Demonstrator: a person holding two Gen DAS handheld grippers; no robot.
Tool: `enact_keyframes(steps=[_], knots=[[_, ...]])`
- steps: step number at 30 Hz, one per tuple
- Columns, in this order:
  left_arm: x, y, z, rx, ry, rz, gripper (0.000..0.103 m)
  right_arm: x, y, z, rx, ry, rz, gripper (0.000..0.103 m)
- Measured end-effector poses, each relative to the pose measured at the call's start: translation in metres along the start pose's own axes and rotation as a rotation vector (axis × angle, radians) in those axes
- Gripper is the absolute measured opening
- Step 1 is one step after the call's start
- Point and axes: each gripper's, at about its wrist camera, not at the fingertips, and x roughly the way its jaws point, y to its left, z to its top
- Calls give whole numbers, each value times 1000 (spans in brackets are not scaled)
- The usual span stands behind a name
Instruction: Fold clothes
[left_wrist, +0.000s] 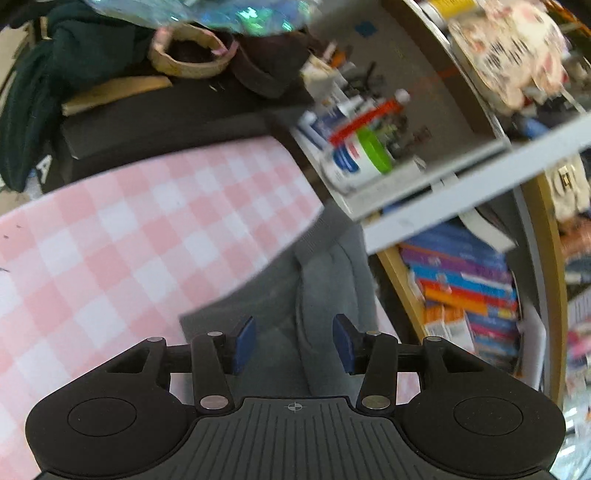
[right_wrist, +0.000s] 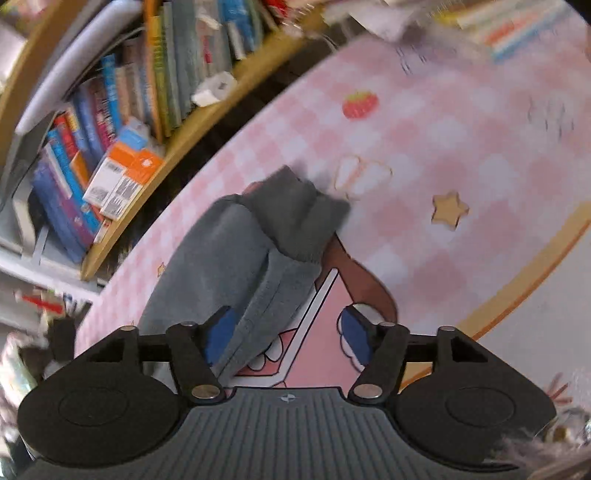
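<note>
Lettering is scarcely legible anywhere: a single white "A" is seen on dark cloth (left_wrist: 44, 168) far to the left of the left gripper (left_wrist: 293, 345), and barcodes — no readable words — are printed on the orange-and-white boxes (right_wrist: 123, 177) up and to the left of the right gripper (right_wrist: 291, 338). Titles on the book spines cannot be made out through the blur.

Ahead and to the right of the left gripper a white shelf (left_wrist: 443, 199) is crowded with tubes and a tub with a green lid (left_wrist: 375, 149); below it, stacked books (left_wrist: 465, 284) are packed in a wooden-edged case. Ahead and to the left, a woven basket (left_wrist: 192, 51) and dark green clothing (left_wrist: 85, 48) are piled on a black surface. The work surface is covered by a pink checked mat (left_wrist: 129, 236), printed with a strawberry (right_wrist: 360, 104) and a star (right_wrist: 450, 209).

The grey garment (left_wrist: 325, 280) is laid on the mat directly ahead of the left gripper, whose blue pads stand apart over the cloth without pressing it. In the right wrist view the garment (right_wrist: 240, 258) is bunched just ahead — its edge runs between the spread jaws beside the left pad (right_wrist: 218, 339), with no pinch seen.
</note>
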Motion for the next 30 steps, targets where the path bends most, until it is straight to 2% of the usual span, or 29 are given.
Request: enact_keyframes(steps=[2,4,6,7,8,9,10,12,14,16,17,18,19,22,25,28,30], knots=[[8,-4,1,11,8,17,49,4,6,7,26,-11,27,65],[22,-9,2,17,18,32,49,11,14,16,44,-5,36,60],[42,-18,6,29,45,33,46,19,19,25,54,-6,39,46],[53,-25,9,46,63,26,39,26,20,29,67,6,36,27],[63,-33,12,66,81,19,25,29,22,34,83,18,54,9],[72,-41,17,85,88,9,4,31,23,39,100,30,76,8],[77,-49,23,86,69,-21,3,27,25,46,112,-3,110,8],[75,-58,35,21,-20,-127,2,9,29,63,159,-147,183,8],[75,-62,41,-46,-62,-162,6,-10,28,78,225,-298,226,8],[75,-63,44,-70,-59,-150,22,-24,26,84,224,-381,157,23],[74,-62,43,-63,-46,-149,28,-28,25,85,201,-399,108,42],[68,-59,40,-41,-39,-138,39,-29,24,82,165,-372,81,45],[60,-56,36,-12,-34,-124,42,-29,23,78,126,-334,59,45],[38,-44,24,75,-23,-74,45,-29,26,47,-51,-192,20,45],[13,-30,10,163,-26,3,45,-31,51,-4,-358,-49,0,44],[-10,-17,-6,232,-31,64,45,-34,91,-63,-659,66,74,44],[-22,-14,-19,259,-40,93,46,-36,117,-104,-855,136,140,52]])
